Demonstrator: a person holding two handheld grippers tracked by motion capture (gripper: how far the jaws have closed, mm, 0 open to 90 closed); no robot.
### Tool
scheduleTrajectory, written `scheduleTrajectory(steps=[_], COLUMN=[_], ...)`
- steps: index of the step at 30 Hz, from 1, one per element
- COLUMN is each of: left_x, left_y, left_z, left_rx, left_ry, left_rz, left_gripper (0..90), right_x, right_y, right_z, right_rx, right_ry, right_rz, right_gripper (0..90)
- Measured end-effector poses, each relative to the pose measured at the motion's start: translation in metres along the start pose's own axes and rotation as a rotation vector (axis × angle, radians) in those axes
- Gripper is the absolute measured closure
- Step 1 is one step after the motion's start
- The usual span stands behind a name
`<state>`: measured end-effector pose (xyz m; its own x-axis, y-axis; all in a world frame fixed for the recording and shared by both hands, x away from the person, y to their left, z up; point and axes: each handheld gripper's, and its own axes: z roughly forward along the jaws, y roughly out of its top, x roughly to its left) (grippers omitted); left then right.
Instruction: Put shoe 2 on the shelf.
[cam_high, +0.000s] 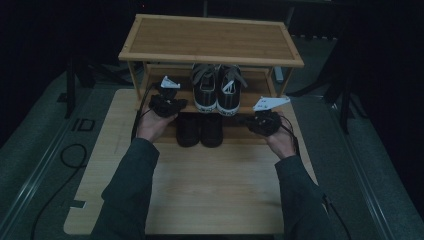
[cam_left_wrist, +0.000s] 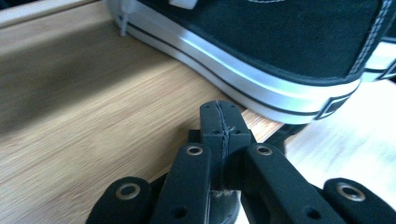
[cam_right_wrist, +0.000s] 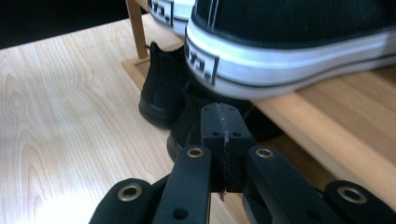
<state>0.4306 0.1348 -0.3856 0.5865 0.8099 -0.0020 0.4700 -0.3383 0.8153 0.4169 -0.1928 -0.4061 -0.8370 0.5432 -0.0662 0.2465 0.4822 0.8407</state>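
The pair of black-and-white sneakers (cam_high: 217, 90) stood on the rack's (cam_high: 210, 40) middle shelf, heels at its front edge, long axes running back toward the rear. The left gripper (cam_high: 167, 102) and right gripper (cam_high: 262, 121), jaws pressed together on nothing, flanked the pair, the left nearer.

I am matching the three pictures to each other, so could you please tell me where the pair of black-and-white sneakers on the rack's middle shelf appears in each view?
High view: sneakers at centre, on the middle shelf.
Left gripper view: one sneaker across the top, its heel at right.
Right gripper view: sneaker heels at the top, above the shelf edge.
Shared landmark: the white sole stripe.
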Motion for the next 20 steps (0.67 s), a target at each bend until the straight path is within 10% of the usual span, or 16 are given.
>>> scheduleTrajectory(steps=[20], left_x=[-0.005], left_y=[-0.015], left_z=[-0.028], left_rx=[-0.041], left_ry=[0.037], left_rz=[0.053], left_gripper=[90.0], right_x=[-0.012], right_y=[-0.032], right_z=[-0.011], right_rx=[0.029], right_ry=[-0.025], right_rz=[0.037], right_gripper=[90.0])
